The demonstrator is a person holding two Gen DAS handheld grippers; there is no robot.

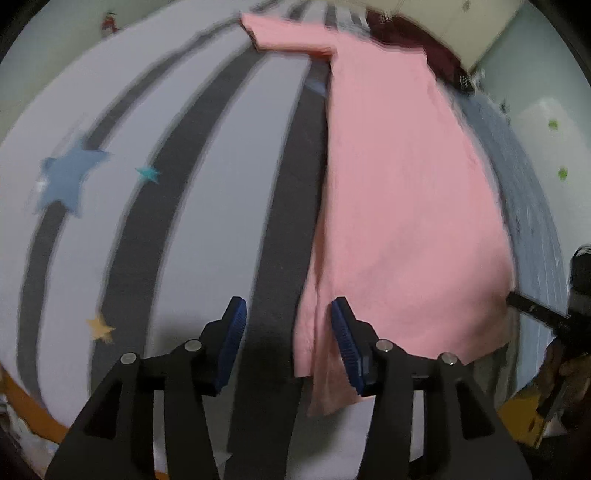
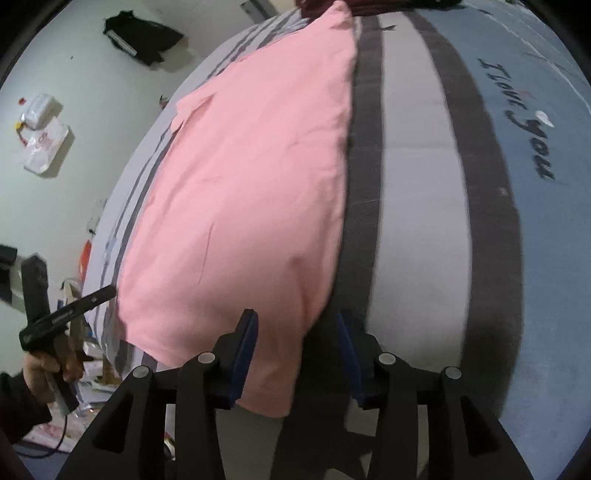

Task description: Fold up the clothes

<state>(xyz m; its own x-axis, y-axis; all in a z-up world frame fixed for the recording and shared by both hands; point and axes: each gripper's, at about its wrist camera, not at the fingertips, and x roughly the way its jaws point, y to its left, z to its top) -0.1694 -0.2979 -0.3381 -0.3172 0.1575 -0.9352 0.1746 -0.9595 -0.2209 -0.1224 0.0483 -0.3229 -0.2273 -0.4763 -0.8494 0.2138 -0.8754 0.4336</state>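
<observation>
A pink garment (image 1: 402, 206) lies lengthwise on a grey-and-white striped bedcover (image 1: 229, 166), with one sleeve folded across at the far end. My left gripper (image 1: 288, 332) is open and empty, hovering just left of the garment's near hem, its right finger beside a loose corner. In the right wrist view the pink garment (image 2: 243, 192) fills the left centre of the bed. My right gripper (image 2: 297, 350) is open and empty over the garment's near right corner. The left gripper (image 2: 66, 314) shows at the far left edge of that view, held in a hand.
The bedcover (image 2: 413, 184) has dark stripes, blue and orange stars (image 1: 68, 179) and script lettering (image 2: 524, 122). A dark red cloth (image 1: 406, 33) lies at the bed's far end. Plastic bags (image 2: 42, 144) and a black item (image 2: 142, 37) lie on the floor left of the bed.
</observation>
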